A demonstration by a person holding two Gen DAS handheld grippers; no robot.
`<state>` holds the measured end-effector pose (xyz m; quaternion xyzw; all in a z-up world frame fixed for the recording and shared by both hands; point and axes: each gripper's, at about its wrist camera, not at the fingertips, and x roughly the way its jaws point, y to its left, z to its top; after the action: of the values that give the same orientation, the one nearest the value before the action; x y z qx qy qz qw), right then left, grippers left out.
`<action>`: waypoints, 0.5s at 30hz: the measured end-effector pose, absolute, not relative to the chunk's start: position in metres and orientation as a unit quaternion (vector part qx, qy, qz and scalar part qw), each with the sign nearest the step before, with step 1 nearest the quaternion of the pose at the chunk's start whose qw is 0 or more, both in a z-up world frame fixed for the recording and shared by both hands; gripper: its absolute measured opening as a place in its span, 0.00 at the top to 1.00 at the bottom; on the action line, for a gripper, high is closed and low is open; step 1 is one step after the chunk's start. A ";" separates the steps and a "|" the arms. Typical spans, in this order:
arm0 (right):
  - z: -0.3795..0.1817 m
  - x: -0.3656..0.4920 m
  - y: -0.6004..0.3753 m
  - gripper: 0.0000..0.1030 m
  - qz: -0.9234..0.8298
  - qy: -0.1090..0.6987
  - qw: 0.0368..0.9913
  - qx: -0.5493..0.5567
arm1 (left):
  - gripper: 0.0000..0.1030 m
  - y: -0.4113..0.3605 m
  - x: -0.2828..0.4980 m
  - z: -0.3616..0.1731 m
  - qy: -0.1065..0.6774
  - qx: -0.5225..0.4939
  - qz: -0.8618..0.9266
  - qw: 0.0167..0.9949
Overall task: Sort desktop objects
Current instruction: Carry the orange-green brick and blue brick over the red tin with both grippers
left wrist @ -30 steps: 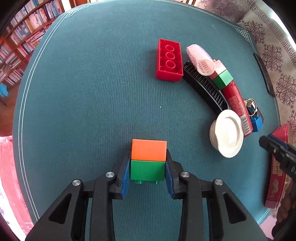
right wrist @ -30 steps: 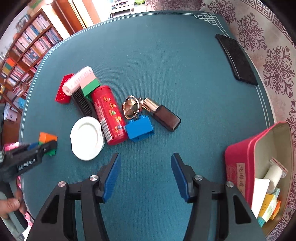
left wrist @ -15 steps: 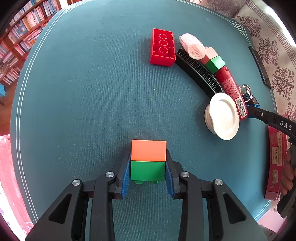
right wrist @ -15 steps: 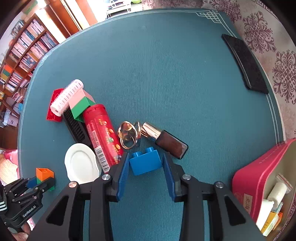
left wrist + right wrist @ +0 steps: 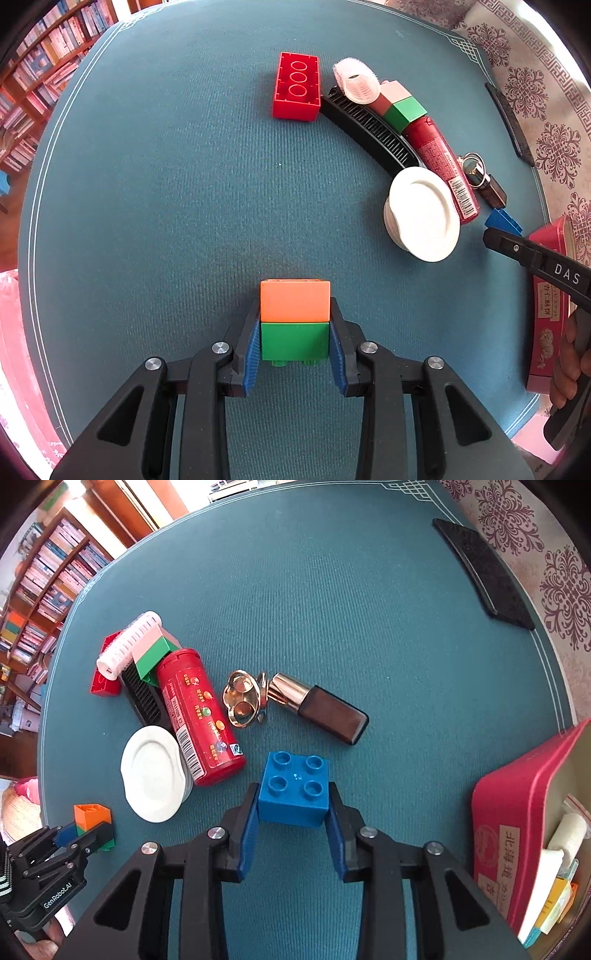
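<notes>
The left gripper [image 5: 294, 345] has its jaws pinching a stacked pair of bricks, the green brick [image 5: 294, 341] squeezed between the blue pads and the orange brick [image 5: 294, 301] fixed to it and sticking out past the jaw tips, over the teal counter [image 5: 166, 192]. The right gripper [image 5: 291, 808] has its jaws closing on the blue brick [image 5: 293, 792], whose sides meet both pads while its studded face turns toward the camera. Ahead of the right jaws and to their left lie the red tube [image 5: 199, 716] and the white lid [image 5: 153, 773], touching each other; straight ahead sit the gold ring clip [image 5: 242, 698] and the dark bottle [image 5: 321, 709]. Far beyond the left jaws rest the red brick [image 5: 297, 90], the black comb [image 5: 369, 129] and the pink roller [image 5: 356, 81]. To the right of the right jaws stands the red box [image 5: 517, 812], open.
</notes>
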<state>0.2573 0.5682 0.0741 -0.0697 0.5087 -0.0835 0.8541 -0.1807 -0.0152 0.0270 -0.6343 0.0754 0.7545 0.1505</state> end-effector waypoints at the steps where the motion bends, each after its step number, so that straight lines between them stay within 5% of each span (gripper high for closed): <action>1: 0.076 0.253 0.569 0.65 -0.081 0.507 0.855 -0.069 | 0.67 -0.015 -0.180 0.029 0.076 -0.632 0.756 0.150; 15: 0.104 0.182 0.564 0.65 -0.053 0.476 0.874 -0.083 | 0.67 0.022 -0.147 0.064 0.099 -0.607 0.771 0.165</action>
<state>0.1818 0.5638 0.1040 -0.0827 0.4764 -0.0528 0.8737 -0.1467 0.0220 0.0638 -0.6072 0.0988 0.7710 0.1647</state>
